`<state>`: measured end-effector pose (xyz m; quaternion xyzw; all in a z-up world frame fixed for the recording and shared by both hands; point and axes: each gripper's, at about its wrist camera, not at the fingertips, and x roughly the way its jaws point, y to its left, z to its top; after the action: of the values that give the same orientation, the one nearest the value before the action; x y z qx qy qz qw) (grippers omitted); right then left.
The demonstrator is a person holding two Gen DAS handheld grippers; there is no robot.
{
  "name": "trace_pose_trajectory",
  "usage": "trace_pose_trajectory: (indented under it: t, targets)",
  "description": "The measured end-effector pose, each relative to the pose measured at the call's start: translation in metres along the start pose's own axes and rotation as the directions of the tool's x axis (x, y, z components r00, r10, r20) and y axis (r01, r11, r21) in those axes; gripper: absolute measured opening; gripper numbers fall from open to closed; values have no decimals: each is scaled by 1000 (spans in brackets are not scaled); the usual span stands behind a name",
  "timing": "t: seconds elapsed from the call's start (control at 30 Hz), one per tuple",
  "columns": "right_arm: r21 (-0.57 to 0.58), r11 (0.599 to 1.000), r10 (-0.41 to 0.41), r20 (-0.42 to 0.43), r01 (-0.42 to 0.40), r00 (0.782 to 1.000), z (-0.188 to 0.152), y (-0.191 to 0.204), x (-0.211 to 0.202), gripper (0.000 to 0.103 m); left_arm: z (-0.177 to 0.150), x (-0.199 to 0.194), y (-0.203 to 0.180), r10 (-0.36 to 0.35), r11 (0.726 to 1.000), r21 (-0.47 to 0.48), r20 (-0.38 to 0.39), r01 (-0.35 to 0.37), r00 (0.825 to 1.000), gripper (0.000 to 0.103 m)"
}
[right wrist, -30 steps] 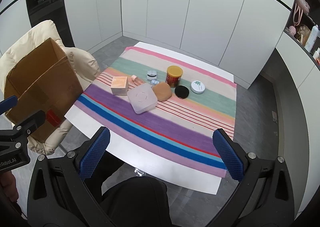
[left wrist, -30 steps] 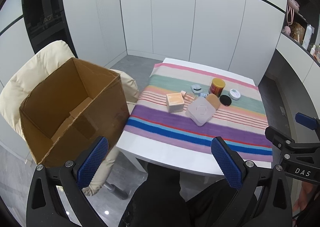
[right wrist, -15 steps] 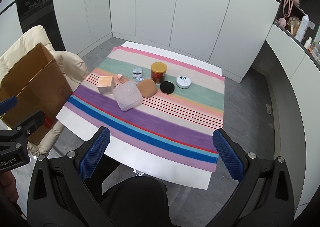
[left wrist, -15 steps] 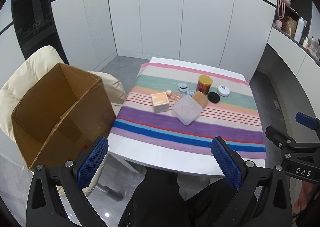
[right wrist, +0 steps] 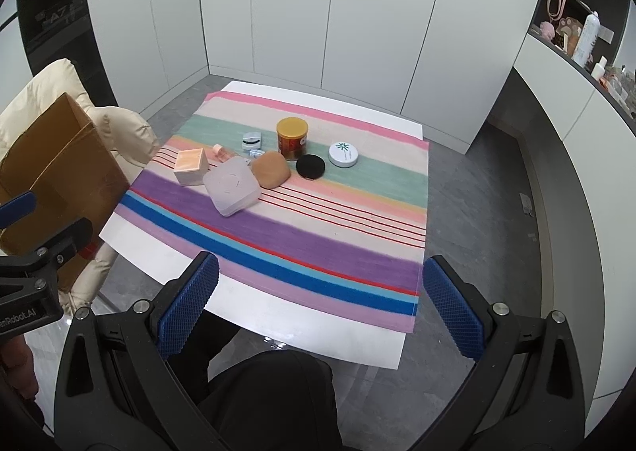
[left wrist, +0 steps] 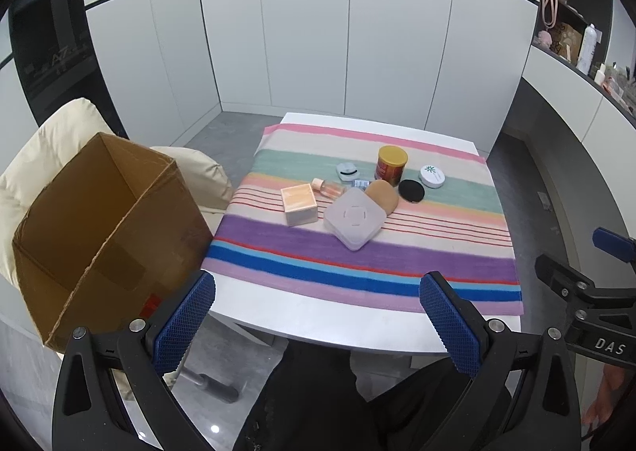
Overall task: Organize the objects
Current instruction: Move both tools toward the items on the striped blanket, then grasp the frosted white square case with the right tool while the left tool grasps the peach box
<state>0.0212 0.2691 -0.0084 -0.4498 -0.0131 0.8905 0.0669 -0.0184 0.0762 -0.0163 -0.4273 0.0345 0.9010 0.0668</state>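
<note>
Two tongs are in your hands, and both are spread wide with nothing between their blue pads: the left tongs (left wrist: 317, 320) and the right tongs (right wrist: 321, 302) hang short of the worktop's (left wrist: 318, 322) near edge, above your dark-clad lap. Take the red tin with the gold lid (right wrist: 292, 138) as your landmark on the striped cloth (right wrist: 318, 228). Just right of it lie a black round disc (right wrist: 311, 167) and, farther right, a white round tin with a green sprig on its lid (right wrist: 343, 154). Touching the tin's near side is a tan rounded pouch (right wrist: 272, 169), and against that pouch leans a translucent square case (right wrist: 231, 186), set cornerwise. Left of the tin sit a small grey clamshell case (right wrist: 252, 140), a tiny blue-labelled vial (right wrist: 256, 152), a small pink bottle lying on its side (left wrist: 328, 188) and a peach cube-shaped box (right wrist: 191, 166). Well left of the tin, off the worktop, an open cardboard box (left wrist: 103, 228) rests tilted on a cream padded chair (left wrist: 51, 133).
</note>
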Motion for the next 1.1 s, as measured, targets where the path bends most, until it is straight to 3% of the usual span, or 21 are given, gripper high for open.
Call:
trace_pose_trajectory:
  t: [0.33,0.6,0.73,0.87,1.1]
  targets:
    - [25,999,39,-58,-37,998,10,-13,35,103,20,36,-11,-6,1000,28,-60,8,998,103]
    - [22,997,69,-53,-68,996,32,-10,79,103,32,85,-5,15,999,49,-120,-9,993,103]
    - [-24,995,93,-69,-95,993,39,4,103,103,36,107,6,62,998,29,-144,-58,988,103]
    - [-79,990,109,-87,-116,990,44,27,129,103,40,126,15,57,998,10,-146,-56,988,103]
    - [-142,979,127,-160,-150,979,47,64,186,103,38,167,32,109,994,5,-158,-110,981,102]
